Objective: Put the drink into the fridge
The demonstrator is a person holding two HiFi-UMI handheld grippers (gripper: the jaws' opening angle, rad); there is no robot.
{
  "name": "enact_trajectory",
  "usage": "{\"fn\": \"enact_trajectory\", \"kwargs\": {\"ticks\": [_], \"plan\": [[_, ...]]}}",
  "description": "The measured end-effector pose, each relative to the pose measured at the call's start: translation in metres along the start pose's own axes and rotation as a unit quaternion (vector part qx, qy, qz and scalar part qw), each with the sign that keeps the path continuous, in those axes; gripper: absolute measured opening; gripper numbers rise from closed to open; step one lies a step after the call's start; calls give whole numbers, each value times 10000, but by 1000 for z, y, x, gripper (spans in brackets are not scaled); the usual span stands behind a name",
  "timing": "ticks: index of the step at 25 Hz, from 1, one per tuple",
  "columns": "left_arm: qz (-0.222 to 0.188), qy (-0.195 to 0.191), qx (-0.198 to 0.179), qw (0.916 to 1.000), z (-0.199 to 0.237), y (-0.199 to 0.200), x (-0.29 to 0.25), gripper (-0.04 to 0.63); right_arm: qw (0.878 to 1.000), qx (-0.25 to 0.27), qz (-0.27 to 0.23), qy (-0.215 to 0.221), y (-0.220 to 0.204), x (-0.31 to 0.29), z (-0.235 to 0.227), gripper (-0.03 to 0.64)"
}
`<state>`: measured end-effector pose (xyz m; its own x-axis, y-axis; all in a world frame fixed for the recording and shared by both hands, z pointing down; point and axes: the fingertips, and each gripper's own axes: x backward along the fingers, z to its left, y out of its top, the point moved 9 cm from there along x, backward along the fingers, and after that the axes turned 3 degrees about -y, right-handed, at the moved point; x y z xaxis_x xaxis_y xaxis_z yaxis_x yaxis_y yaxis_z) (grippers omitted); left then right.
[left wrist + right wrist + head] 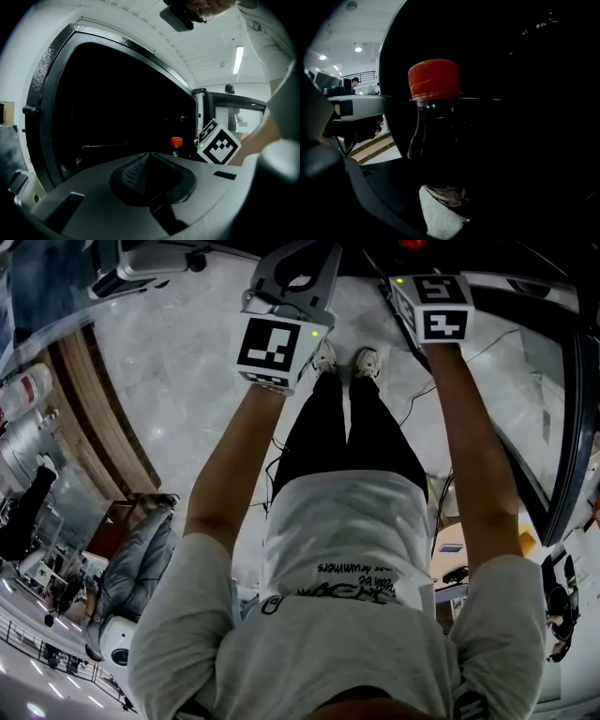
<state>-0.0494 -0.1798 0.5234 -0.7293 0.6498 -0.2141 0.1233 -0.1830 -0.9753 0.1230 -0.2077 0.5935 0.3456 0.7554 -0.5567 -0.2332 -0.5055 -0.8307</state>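
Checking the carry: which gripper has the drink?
The right gripper: the red-capped bottle stands clamped between its jaws; the left gripper is shut, empty.

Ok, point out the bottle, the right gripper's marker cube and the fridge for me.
bottle (434, 78), right gripper view, on the red cap.
marker cube (218, 144), left gripper view, on its patterned face.
fridge (42, 89), left gripper view, on the left door frame.

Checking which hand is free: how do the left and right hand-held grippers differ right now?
Load: the left hand-held gripper is empty, while the right hand-held gripper holds an upright bottle of dark drink with a red cap.
Jaws: the left's meet, while the right's stand apart around the bottle.
Shared: both face the dark fridge.
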Motion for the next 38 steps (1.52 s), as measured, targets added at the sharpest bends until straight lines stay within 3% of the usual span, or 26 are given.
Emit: {"fn": "enact_trajectory", "kwargs": {"ticks": [4,20,28,38], "plan": [[9,55,-38,10000,5,-9,-7,23,9998,-187,-45,51,-1,-13,-9,319],[289,105,22,9995,22,-45,-25,24,9998,-29,72,-162,-6,-63,-25,319],[425,146,159,9989,24,-59,-33,24,9992,-180,270,-235,-21,-76,-32,321],[415,83,200,9989,19,-62,-36,24,9983,-501,113,-261,-20,-85,-43,322]]}}
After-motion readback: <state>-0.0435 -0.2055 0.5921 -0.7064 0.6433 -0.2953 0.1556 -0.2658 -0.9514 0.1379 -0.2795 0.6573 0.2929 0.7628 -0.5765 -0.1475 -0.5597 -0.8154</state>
